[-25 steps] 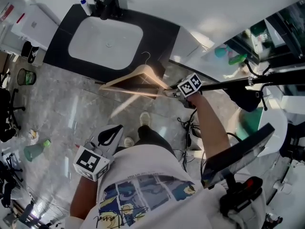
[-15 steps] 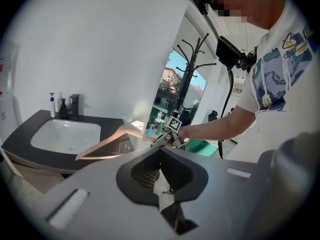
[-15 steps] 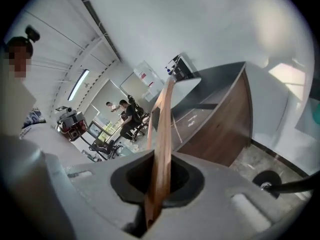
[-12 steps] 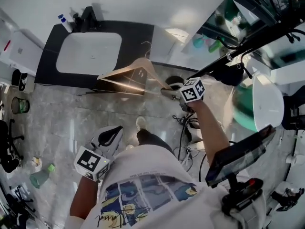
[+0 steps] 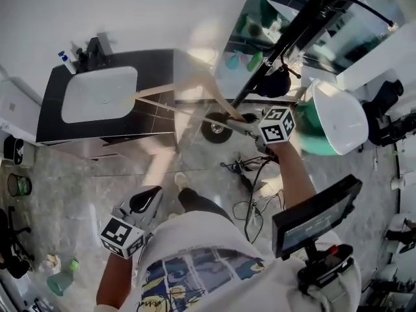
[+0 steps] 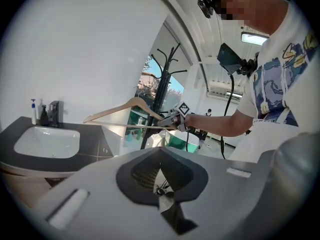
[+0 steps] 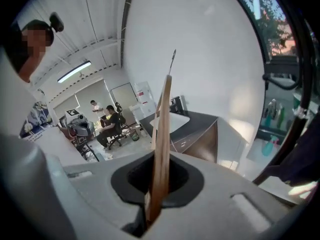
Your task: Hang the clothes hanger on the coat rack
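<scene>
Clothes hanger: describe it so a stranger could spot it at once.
Find the black counter with the white sink. Between it and the black coat rack, the right gripper holds the clothes hanger in the air. It alone is pale wood, triangular, with a wire hook.

In the head view the clothes hanger (image 5: 195,86) is smeared into a blur, and we cannot find its hook against the white wall. In that view the coat rack (image 5: 279,47) runs past the top edge, which cuts off its upper pegs. In the right gripper view the hanger's near end vanishes between the clamped jaws of the right gripper (image 7: 156,204). The people (image 7: 107,121) far back are too small for us to tell apart.
</scene>
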`<state>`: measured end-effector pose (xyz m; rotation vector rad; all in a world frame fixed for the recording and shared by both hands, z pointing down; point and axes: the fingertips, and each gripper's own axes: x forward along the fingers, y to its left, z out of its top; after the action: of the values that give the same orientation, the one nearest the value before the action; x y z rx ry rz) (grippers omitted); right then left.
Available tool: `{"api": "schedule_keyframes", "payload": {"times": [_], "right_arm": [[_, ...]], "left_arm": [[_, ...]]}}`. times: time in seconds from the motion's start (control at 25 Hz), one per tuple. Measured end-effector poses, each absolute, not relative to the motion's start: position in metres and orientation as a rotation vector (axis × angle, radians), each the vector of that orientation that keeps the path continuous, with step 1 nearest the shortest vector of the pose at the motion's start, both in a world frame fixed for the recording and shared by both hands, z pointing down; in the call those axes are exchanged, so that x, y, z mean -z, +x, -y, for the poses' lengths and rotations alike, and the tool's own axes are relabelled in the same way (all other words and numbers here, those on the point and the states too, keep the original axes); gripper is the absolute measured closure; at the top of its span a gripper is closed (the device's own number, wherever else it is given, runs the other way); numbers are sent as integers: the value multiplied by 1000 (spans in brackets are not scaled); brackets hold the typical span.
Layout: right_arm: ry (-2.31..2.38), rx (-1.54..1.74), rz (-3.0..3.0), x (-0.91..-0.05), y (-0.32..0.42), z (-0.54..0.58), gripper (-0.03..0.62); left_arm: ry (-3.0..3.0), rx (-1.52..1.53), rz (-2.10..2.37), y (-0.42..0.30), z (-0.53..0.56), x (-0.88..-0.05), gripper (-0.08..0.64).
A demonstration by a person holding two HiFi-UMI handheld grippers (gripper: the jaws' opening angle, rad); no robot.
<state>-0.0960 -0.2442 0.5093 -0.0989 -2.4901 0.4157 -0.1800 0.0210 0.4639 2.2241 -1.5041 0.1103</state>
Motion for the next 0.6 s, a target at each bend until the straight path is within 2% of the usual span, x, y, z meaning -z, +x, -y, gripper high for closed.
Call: {"api": "schedule_keyframes", "payload": {"times": [0.6], "right_arm": [[281,-174,2618,-337,48,257,589]], "left_arm": [[2405,-83,1344,-111,-62,-451,558]]}}
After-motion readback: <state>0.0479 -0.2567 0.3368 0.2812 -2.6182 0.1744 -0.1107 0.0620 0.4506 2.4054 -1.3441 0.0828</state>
